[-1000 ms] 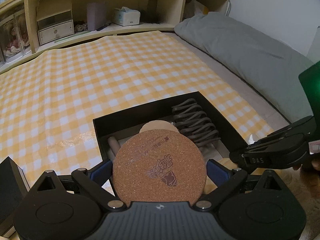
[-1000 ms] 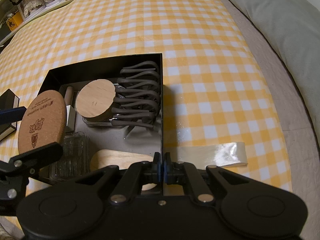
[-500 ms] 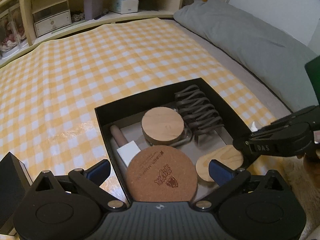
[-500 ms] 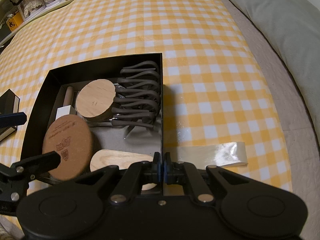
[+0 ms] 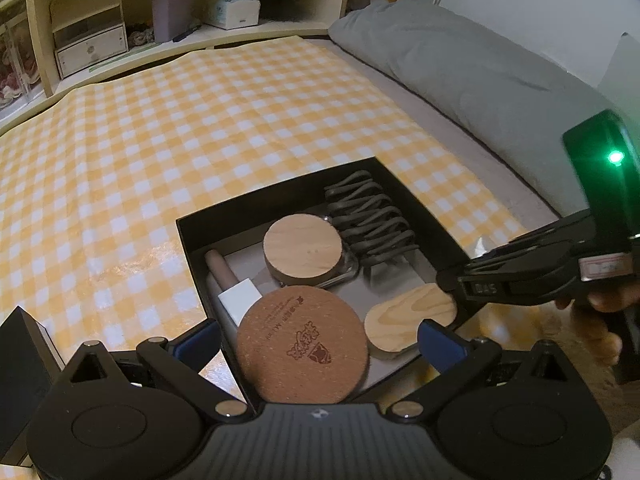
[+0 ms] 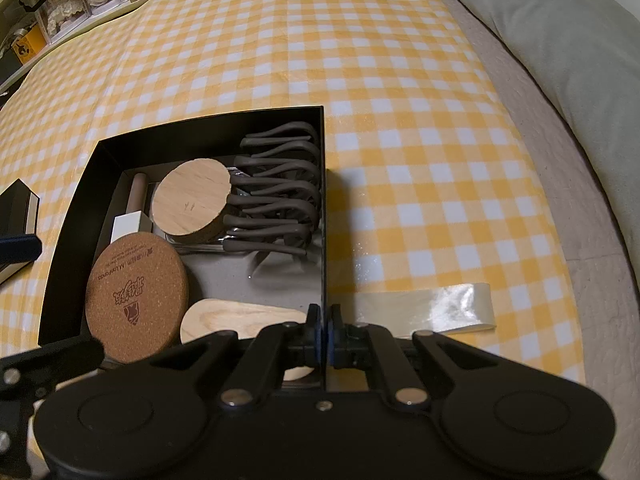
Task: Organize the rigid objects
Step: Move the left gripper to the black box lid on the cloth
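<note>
A black open box (image 5: 280,196) (image 6: 200,130) lies on the yellow checked cloth. A round cork coaster (image 5: 303,344) (image 6: 136,296) lies inside its near corner. Also inside are a round wooden lid (image 5: 303,249) (image 6: 191,202), a dark wire rack (image 5: 370,216) (image 6: 276,192), an oval wooden piece (image 5: 410,320) (image 6: 240,318), a white block (image 5: 240,302) and a brown rod (image 5: 222,272). My left gripper (image 5: 318,342) is open, its blue fingertips either side of the coaster and clear of it. My right gripper (image 6: 324,334) is shut on the box's right wall.
A small black box (image 5: 20,356) (image 6: 16,204) sits left of the open box. A strip of clear tape (image 6: 424,306) lies on the cloth to the right. A grey pillow (image 5: 460,68) lines the right side. Shelves (image 5: 100,36) with small items stand at the back.
My left gripper lowered the cork coaster into the box, opened and let it go. It now lies flat in the box. My right gripper has stayed clamped on the wall.
</note>
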### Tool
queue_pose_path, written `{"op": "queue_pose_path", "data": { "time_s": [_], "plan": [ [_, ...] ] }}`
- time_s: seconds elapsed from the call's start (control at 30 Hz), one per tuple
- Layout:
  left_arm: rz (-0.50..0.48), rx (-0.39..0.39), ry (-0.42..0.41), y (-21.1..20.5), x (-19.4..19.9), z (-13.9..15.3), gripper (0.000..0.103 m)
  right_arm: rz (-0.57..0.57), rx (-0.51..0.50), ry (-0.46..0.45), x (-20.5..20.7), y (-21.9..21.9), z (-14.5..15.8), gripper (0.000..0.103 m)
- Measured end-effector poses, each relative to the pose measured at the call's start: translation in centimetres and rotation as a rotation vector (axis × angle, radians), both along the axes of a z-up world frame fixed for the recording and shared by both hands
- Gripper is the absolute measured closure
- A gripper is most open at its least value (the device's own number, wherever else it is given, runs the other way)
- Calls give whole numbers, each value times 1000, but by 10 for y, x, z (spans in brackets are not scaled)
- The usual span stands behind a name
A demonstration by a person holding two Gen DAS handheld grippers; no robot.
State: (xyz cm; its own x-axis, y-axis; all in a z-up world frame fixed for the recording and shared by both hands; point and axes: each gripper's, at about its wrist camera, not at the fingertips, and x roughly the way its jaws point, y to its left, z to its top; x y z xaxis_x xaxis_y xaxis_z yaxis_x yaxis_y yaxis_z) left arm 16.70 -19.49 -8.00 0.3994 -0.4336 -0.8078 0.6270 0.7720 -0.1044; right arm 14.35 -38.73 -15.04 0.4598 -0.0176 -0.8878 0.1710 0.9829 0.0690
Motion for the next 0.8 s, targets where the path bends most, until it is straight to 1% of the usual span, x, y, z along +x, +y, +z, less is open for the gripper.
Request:
{"op": "queue_pose_path", "data": {
  "time_s": [0.17,0.27,0.43,0.6,0.8],
  "plan": [
    [-4,-33,-23,3,-10,21,0,0,0,0,0,0,0,99],
    [-20,-64,-59,7,-18,40,0,0,0,0,0,0,0,99],
    [13,-106,-115,21,-25,67,0,0,-1,0,0,0,0,99],
    [130,-102,-201,50,-16,85,0,1,-1,0,0,0,0,99],
    [310,-71,-218,102,21,87,0,1,-1,0,0,0,0,99]
  ]
}}
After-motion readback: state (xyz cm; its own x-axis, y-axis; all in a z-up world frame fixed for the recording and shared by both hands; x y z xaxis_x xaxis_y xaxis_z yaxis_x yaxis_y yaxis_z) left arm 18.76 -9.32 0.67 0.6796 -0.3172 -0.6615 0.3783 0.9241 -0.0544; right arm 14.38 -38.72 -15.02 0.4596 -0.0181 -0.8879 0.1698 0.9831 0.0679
